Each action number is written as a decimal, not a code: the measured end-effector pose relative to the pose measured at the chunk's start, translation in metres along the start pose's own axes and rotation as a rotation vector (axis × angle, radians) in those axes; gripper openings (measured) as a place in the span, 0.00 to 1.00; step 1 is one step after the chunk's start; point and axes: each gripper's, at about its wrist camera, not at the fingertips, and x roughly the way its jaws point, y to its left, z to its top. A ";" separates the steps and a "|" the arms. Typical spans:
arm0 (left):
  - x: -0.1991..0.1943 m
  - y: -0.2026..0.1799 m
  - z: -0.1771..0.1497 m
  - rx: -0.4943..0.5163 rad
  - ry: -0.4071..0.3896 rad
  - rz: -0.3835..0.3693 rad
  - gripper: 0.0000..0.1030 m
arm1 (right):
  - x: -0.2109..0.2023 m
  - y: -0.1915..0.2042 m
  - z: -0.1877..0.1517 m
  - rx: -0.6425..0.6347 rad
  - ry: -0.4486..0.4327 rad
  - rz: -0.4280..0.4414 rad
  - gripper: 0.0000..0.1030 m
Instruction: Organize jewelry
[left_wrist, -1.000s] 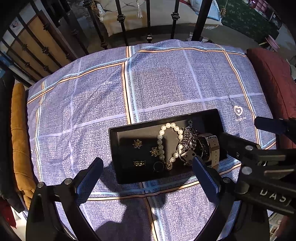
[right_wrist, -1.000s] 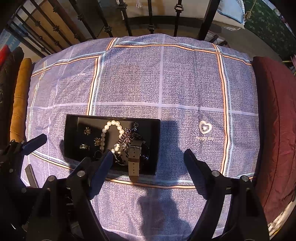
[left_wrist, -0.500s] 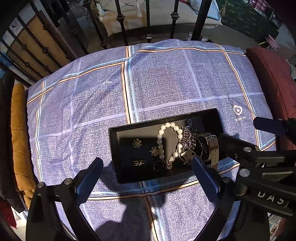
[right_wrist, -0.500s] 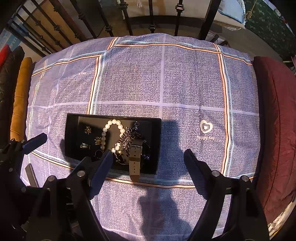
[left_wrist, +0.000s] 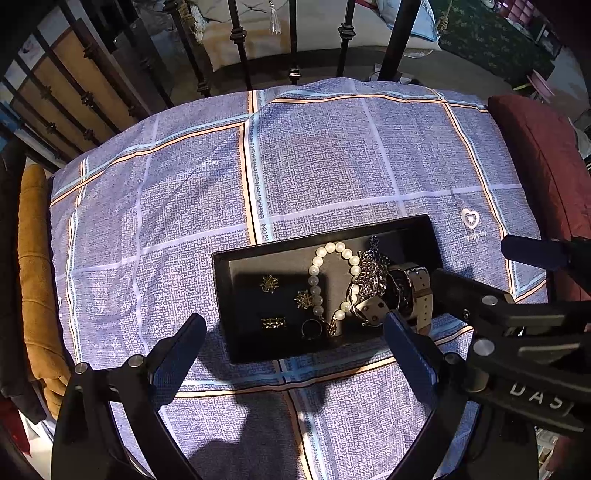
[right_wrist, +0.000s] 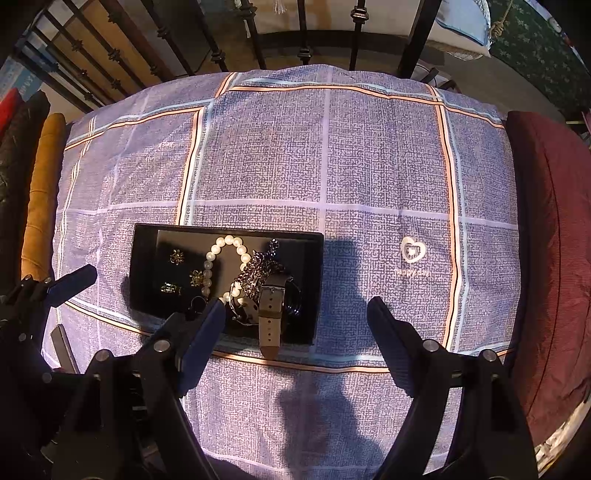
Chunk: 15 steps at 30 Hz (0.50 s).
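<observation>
Left wrist view: checked bedspread (left_wrist: 314, 177) before iron railings (left_wrist: 240, 40). One black tray (left_wrist: 236, 332) holds one pearl bracelet (left_wrist: 317, 269), one watch (left_wrist: 413, 291). Both tools, left tool (left_wrist: 295, 347) and right tool (right_wrist: 295, 317), gape empty.

A bed (right_wrist: 332, 155) carries everything, covered by a blue-violet woven sheet (left_wrist: 314, 155) crossed by wide checks of pale blue, orange and black lines. A small white heart emblem (right_wrist: 413, 250) with faint lettering under it is printed on the sheet toward the right. Directly on the sheet lies a flat black rectangular tray (right_wrist: 147, 236), set left of the heart and a little askew to the checks. A dark red cushion (right_wrist: 546, 221) runs along the bed's right edge, and a mustard-yellow cushion (right_wrist: 42, 192) runs along its left edge. Black iron bars (right_wrist: 303, 33) of the bed frame stand at the far end, just beyond the sheet
</observation>
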 end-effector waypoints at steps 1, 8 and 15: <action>0.000 0.000 0.000 0.000 -0.001 0.002 0.92 | 0.000 0.000 0.000 0.000 0.000 0.000 0.77; 0.001 0.002 -0.001 -0.006 0.004 0.003 0.92 | 0.001 0.002 -0.001 -0.001 0.001 0.004 0.77; 0.000 0.001 -0.003 -0.004 -0.001 -0.002 0.94 | 0.001 0.002 -0.002 -0.002 0.002 0.002 0.77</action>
